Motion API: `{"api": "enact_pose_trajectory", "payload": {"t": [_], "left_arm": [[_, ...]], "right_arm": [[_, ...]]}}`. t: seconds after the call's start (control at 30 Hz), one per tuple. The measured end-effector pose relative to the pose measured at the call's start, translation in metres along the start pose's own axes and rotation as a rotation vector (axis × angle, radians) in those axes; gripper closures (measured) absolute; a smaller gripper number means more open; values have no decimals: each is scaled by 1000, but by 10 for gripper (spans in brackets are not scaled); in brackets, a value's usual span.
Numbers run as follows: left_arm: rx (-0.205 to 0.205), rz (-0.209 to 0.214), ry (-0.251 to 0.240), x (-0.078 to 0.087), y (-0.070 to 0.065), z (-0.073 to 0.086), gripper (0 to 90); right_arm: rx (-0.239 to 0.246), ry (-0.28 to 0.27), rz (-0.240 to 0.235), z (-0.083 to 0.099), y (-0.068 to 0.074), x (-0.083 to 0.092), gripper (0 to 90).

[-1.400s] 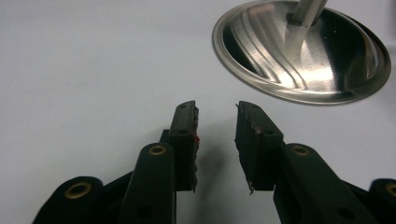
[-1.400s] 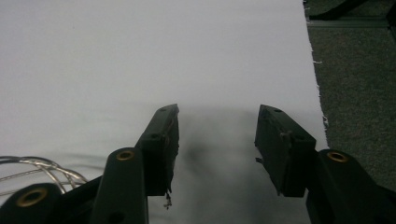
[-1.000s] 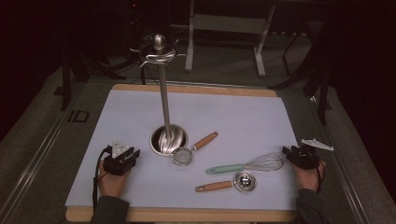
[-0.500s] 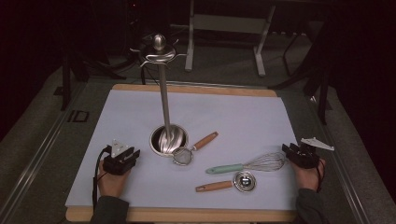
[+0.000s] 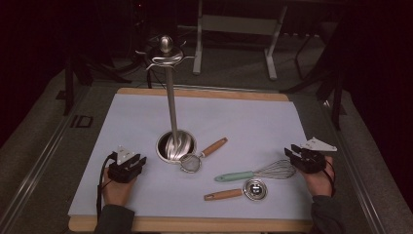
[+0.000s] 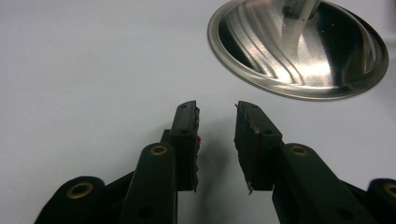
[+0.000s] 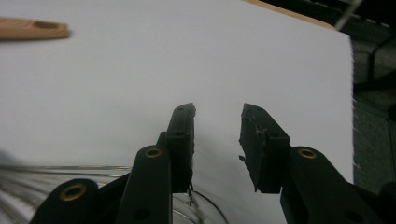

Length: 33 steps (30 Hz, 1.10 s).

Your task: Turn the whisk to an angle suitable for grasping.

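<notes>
A steel utensil stand rises from its round base (image 5: pixel 175 145) near the mat's middle, with hooks at the top (image 5: pixel 166 53). Beside the base lies a small strainer (image 5: pixel 191 163) with a wooden handle. A green-handled whisk (image 5: pixel 253 173) and a wooden-handled metal cup (image 5: pixel 254 189) lie right of it. My left gripper (image 5: pixel 138 161) (image 6: pixel 215 109) rests open on the mat, pointing at the base (image 6: pixel 299 51). My right gripper (image 5: pixel 293 152) (image 7: pixel 218 112) hovers just past the whisk's wire end (image 7: pixel 46 186). Its jaws have just been closing, and nothing is between them.
The white mat (image 5: pixel 243 122) lies on a wooden board (image 5: pixel 204 91) atop a dark table. A wooden handle (image 7: pixel 32 29) shows at the far left in the right gripper view. The mat's right edge (image 7: pixel 349 93) is close to the right hand.
The right gripper has lifted a little and shifted slightly toward the whisk. The left gripper and all utensils have stayed put.
</notes>
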<state>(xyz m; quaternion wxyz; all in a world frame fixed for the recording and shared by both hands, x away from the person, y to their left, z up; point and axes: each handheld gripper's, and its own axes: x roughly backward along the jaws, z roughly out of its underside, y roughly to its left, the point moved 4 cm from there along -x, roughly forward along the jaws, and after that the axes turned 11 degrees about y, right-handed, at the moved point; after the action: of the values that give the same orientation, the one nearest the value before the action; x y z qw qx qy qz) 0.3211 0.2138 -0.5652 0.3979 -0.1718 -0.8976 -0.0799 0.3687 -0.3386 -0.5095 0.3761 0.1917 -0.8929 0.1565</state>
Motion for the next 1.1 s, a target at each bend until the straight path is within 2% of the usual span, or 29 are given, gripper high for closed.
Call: {"api": "enact_pose_trajectory", "payload": {"t": [0.1, 0.27, 0.6, 0.77, 0.8, 0.93, 1.03, 1.1], "left_arm": [[-3, -2, 3, 0, 0, 0, 693], [-4, -3, 5, 0, 0, 0, 692], [-3, -4, 8, 0, 0, 0, 690], [-4, -5, 8, 0, 0, 0, 690], [-4, -5, 8, 0, 0, 0, 689], [-4, -6, 10, 0, 0, 0, 689], [-3, -7, 10, 0, 0, 0, 689], [-3, -8, 10, -1, 0, 0, 685]], "right_arm": [[55, 11, -25, -6, 9, 0, 656], [120, 26, -57, -12, 25, -4, 669], [302, 98, -115, -20, 68, -9, 666], [352, 118, -138, -21, 83, -12, 645], [377, 129, -164, -21, 91, -13, 615], [416, 124, -261, -18, 104, -12, 558], [449, 131, -306, -16, 112, -11, 522], [471, 156, -311, -15, 116, -13, 521]]}}
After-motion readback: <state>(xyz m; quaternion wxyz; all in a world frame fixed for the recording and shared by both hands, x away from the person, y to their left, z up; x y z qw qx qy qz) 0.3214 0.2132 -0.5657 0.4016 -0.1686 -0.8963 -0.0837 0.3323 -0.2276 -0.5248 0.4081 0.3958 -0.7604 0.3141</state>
